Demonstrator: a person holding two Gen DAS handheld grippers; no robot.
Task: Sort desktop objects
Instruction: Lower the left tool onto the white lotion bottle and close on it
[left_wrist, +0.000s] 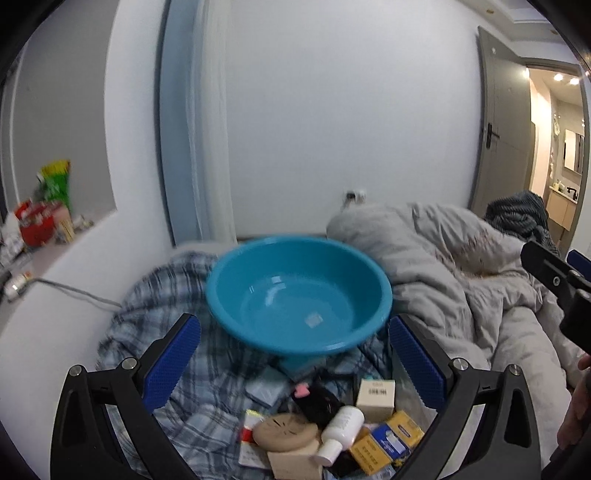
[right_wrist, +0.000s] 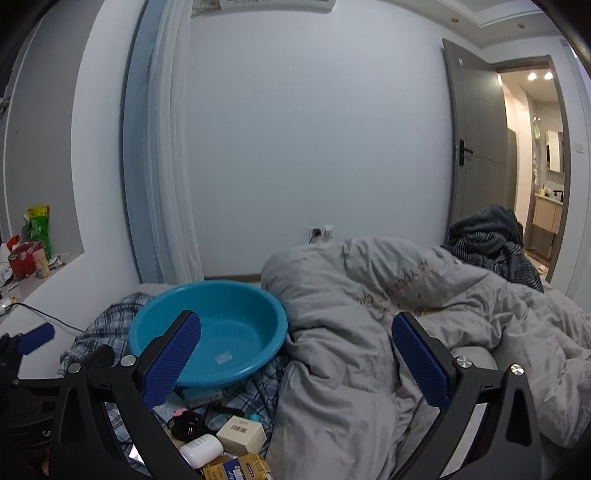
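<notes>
A blue plastic basin (left_wrist: 299, 295) sits empty on a plaid cloth (left_wrist: 199, 402) on the bed; it also shows in the right wrist view (right_wrist: 221, 336). Below it lies a pile of small objects: a white bottle (left_wrist: 340, 432), a cream box (left_wrist: 375, 395), a yellow and blue box (left_wrist: 388, 443), a tan round disc (left_wrist: 284, 432) and a black item with a pink part (left_wrist: 314, 398). My left gripper (left_wrist: 295, 365) is open and empty above the pile. My right gripper (right_wrist: 295, 365) is open and empty over the grey duvet, right of the basin.
A rumpled grey duvet (right_wrist: 388, 332) covers the bed to the right, with a dark knitted blanket (right_wrist: 491, 236) behind it. A ledge at the left holds a red basket (left_wrist: 35, 221) and a green bag (left_wrist: 55, 184). A cable (left_wrist: 74, 291) runs along the ledge. A door (right_wrist: 476, 147) stands open at the right.
</notes>
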